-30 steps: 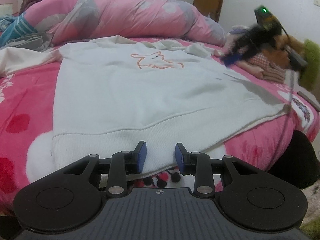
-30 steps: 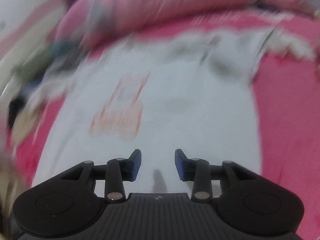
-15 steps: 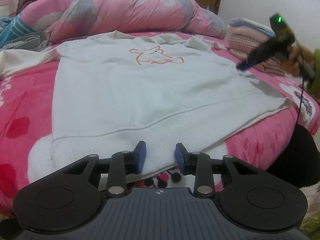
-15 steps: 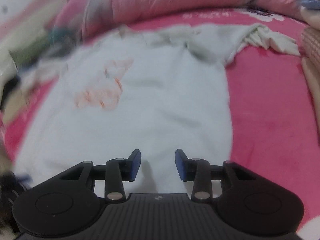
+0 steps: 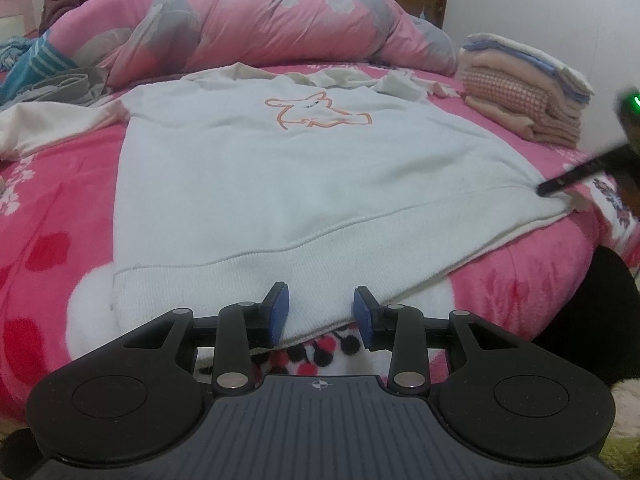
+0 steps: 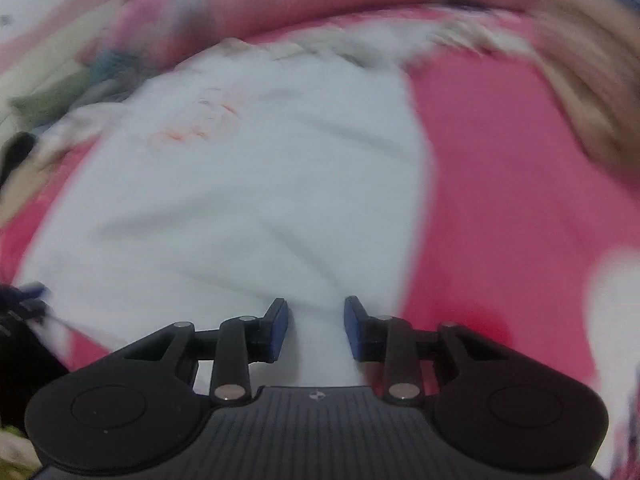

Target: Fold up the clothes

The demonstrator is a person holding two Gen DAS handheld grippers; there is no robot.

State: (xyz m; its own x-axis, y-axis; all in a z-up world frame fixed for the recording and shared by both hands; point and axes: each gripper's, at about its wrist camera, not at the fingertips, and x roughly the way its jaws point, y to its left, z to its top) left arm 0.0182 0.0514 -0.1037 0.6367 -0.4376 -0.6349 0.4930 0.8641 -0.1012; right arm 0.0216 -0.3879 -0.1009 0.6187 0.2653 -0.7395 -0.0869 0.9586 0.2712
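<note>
The left gripper point(image 5: 321, 312) is held low and level, its blue-padded fingers point(image 5: 279, 310) spread apart with nothing between them. The right gripper point(image 6: 315, 328) points forward and down, jaws likewise parted; in the left wrist view its fingertips point(image 5: 549, 189) reach in from the right.

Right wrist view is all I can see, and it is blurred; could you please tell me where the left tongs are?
Observer: The left tongs are open at the near hem of the white sweatshirt.
Operator: Thank you. What is the beige blur on my right?
Observer: A stack of folded clothes, sitting on the pink blanket apart from the sweatshirt.
Operator: And where do my own tongs show?
Observer: The right tongs are at the sweatshirt's right hem corner.
</note>
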